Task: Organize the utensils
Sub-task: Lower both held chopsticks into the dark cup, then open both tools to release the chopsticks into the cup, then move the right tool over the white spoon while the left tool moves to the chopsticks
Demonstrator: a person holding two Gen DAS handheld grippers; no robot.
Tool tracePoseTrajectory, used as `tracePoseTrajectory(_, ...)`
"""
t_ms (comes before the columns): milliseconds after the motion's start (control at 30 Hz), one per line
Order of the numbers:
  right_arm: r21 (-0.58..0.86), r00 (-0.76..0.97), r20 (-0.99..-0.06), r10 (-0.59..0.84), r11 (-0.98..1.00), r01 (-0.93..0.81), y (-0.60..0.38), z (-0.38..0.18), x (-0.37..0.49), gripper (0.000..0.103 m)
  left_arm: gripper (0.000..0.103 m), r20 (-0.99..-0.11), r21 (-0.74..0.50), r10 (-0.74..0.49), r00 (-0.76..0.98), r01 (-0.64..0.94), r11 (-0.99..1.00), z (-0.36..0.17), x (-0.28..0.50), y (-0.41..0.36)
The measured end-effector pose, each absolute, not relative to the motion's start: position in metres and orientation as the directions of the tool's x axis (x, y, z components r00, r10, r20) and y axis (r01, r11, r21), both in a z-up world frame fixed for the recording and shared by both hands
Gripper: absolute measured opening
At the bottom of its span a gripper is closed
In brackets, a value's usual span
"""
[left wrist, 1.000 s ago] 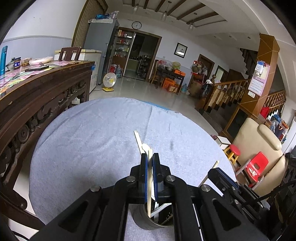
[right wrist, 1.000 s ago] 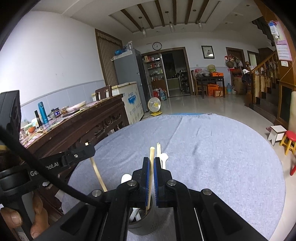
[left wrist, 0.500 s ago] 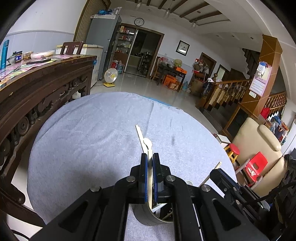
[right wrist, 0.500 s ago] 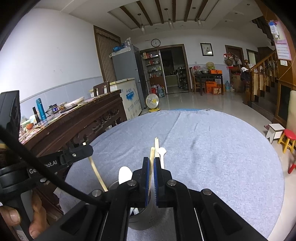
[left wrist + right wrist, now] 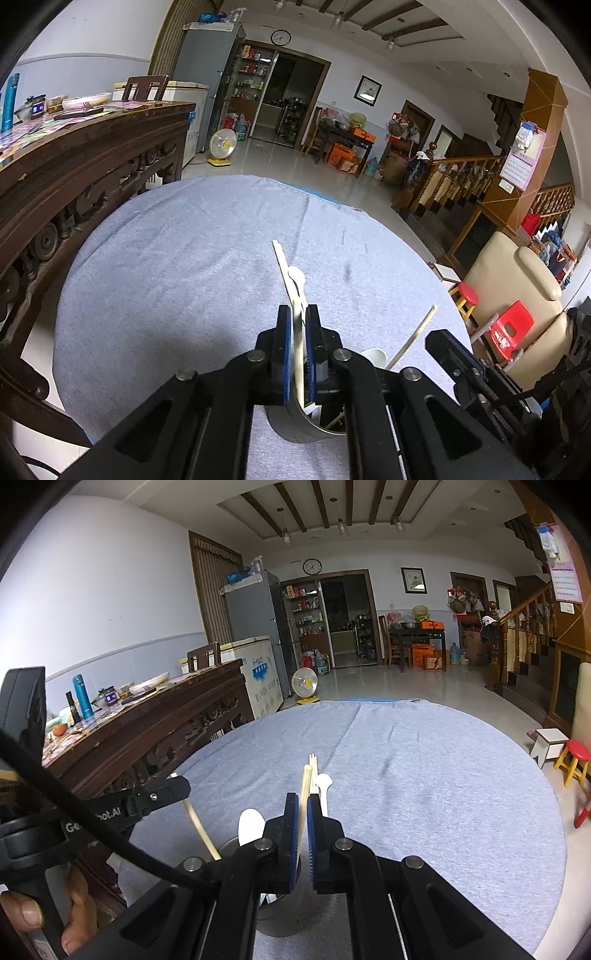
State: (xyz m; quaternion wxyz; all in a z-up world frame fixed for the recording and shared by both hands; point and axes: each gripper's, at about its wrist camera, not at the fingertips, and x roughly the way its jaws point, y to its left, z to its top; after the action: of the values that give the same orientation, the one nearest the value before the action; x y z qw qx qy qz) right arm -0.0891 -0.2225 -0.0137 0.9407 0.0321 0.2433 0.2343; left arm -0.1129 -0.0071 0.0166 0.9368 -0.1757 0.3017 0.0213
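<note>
The left fingers (image 5: 295, 350) are clamped narrow on one chopstick (image 5: 297, 354); the right fingers (image 5: 302, 830) are pinched on another chopstick (image 5: 303, 805). Both sticks are held over the cup (image 5: 295, 428), which stands on the worktop (image 5: 184, 277) directly beneath the fingers, at 6 o'clock in each view. A spoon (image 5: 249, 825) is already inside. For a clean drop, each tip is best lowered inside the rim before release, so that nothing is tipped.

The cloth (image 5: 184, 266) is soft, grey and matt. The cup (image 5: 295, 424) is shiny metal. The chopstick (image 5: 303, 805) looks like pale wood. The spoon (image 5: 250, 825) is smooth white plastic.
</note>
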Motion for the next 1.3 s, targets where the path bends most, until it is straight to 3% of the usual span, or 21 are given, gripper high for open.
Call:
tracePoseTrajectory(67,0.182,0.774,-0.439,0.457,0.888,-0.422,-0.225,-0.013,-0.089,0.006,0.014,-0.573,-0.321,-0.061,0.817,-0.155,0.934,0.018,-0.115,-0.005)
tracePoseTrajectory(133,0.189,0.779,-0.431,0.456,0.89,-0.416,-0.229,-0.012,-0.09,0.006,0.047,-0.564,-0.34,-0.063,0.823,-0.162,0.926,0.02,-0.118,-0.001)
tracePoseTrajectory(200,0.2,0.78,-0.424,0.459,0.888,-0.414,-0.232,-0.009,-0.09,0.007,0.06,-0.539,-0.355,-0.05,0.841,-0.173,0.918,0.025,-0.124,0.005)
tracePoseTrajectory(233,0.206,0.783,-0.419,0.46,0.888,-0.412,-0.234,-0.007,-0.091,0.011,0.06,-0.529,-0.358,-0.043,0.847,-0.176,0.917,0.028,-0.126,0.006)
tracePoseTrajectory(267,0.21,0.786,-0.413,0.461,0.888,-0.41,-0.236,-0.005,-0.091,0.018,0.06,-0.521,-0.358,-0.035,0.853,-0.181,0.916,0.032,-0.128,0.009)
tracePoseTrajectory(333,0.229,0.793,-0.394,0.466,0.885,-0.406,-0.243,0.0,-0.093,0.044,0.062,-0.514,-0.367,-0.028,0.857,-0.191,0.911,0.036,-0.13,0.014)
tracePoseTrajectory(400,0.253,0.798,-0.373,0.473,0.88,-0.403,-0.254,0.006,-0.095,0.063,0.063,-0.509,-0.386,-0.023,0.86,-0.204,0.899,0.042,-0.132,0.025)
tracePoseTrajectory(433,0.265,0.802,-0.365,0.473,0.879,-0.398,-0.261,0.009,-0.095,0.066,0.064,-0.511,-0.398,-0.018,0.86,-0.218,0.891,0.044,-0.132,0.032)
tracePoseTrajectory(600,0.352,0.769,-0.43,0.473,0.872,-0.339,-0.311,0.015,-0.072,0.066,0.066,-0.555,-0.453,0.019,0.832,-0.321,0.832,0.051,-0.125,0.083)
tracePoseTrajectory(733,0.393,0.692,-0.578,0.432,0.891,-0.228,-0.358,-0.002,-0.028,0.066,0.066,-0.648,-0.444,0.025,0.762,-0.403,0.8,0.04,-0.1,0.115)
tracePoseTrajectory(900,0.375,0.511,-0.756,0.409,0.91,-0.174,-0.381,-0.037,0.035,0.065,0.066,-0.771,-0.418,-0.06,0.634,-0.432,0.799,0.011,-0.051,0.132)
tracePoseTrajectory(1067,0.406,0.328,-0.828,0.455,0.89,-0.209,-0.367,-0.066,0.095,0.064,0.066,-0.842,-0.371,-0.127,0.524,-0.393,0.841,-0.014,-0.001,0.125)
tracePoseTrajectory(1133,0.428,0.253,-0.844,0.472,0.879,-0.211,-0.358,-0.078,0.119,0.055,0.066,-0.863,-0.358,-0.16,0.48,-0.356,0.863,-0.023,0.019,0.119)
tracePoseTrajectory(1300,0.431,0.116,-0.875,0.471,0.865,-0.258,-0.309,-0.097,0.159,0.048,0.066,-0.893,-0.311,-0.157,0.421,-0.328,0.892,-0.039,0.06,0.111)
